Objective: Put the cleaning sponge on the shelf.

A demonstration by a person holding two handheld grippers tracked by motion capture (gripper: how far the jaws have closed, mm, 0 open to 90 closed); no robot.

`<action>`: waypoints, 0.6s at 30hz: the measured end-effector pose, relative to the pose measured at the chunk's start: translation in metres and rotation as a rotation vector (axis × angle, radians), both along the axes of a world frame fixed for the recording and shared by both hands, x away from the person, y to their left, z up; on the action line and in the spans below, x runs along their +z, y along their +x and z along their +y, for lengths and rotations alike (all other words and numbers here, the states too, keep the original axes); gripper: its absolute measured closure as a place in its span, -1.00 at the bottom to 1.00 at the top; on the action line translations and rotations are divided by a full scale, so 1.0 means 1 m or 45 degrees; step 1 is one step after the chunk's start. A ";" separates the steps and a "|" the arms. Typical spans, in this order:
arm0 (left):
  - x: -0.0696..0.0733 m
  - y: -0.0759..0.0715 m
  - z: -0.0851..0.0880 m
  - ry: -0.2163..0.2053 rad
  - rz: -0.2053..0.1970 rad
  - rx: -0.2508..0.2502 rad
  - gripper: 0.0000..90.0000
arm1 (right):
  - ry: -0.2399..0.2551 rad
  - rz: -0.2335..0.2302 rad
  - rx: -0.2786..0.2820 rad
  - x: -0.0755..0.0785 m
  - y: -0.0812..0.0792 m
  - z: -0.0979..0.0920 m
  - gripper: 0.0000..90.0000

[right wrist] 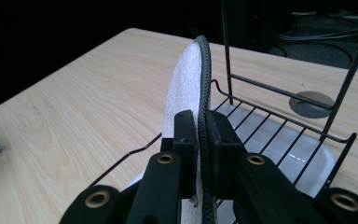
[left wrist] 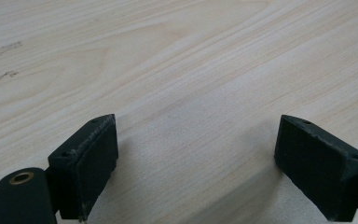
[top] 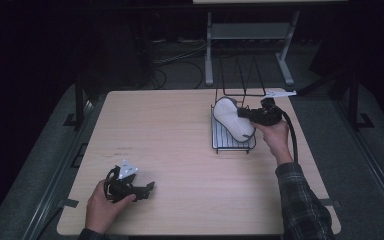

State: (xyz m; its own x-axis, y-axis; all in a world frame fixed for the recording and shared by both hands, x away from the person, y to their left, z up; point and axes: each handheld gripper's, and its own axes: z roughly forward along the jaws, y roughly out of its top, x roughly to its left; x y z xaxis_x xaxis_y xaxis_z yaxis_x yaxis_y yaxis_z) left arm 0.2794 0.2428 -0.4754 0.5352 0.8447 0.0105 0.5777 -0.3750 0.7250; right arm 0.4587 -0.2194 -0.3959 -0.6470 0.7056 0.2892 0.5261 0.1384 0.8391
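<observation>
The left hand [top: 102, 205] rests low at the near left, wrapped around the black two-jaw left gripper [top: 150, 188], whose jaws point right and stand wide apart with nothing between them. The right hand [top: 274, 134], on a plaid-sleeved forearm [top: 302, 200], reaches to the far right, its black right gripper [top: 241, 114] pointing left, jaws nearly closed, pinching something thin.

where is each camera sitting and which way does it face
High view: above the person's side, looking forward and down on the table; both forearms, left gripper and right gripper show.
Left gripper view: rides the left gripper, facing bare tabletop; its open fingers show.
Right gripper view: rides the right gripper, facing the wire rack; fingers clamp the white pad.
Shared: high and right views both show pad and rack.
</observation>
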 end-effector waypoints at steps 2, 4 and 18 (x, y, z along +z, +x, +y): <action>0.000 0.000 0.000 0.000 0.000 0.000 -0.72 | 0.000 0.008 -0.001 -0.002 0.001 0.002 0.85; 0.000 0.000 0.000 0.000 0.000 0.000 -0.72 | 0.000 0.016 -0.004 -0.004 0.003 0.003 0.85; 0.000 0.000 0.000 0.000 0.000 0.000 -0.72 | -0.026 0.028 -0.062 -0.014 0.010 0.000 0.76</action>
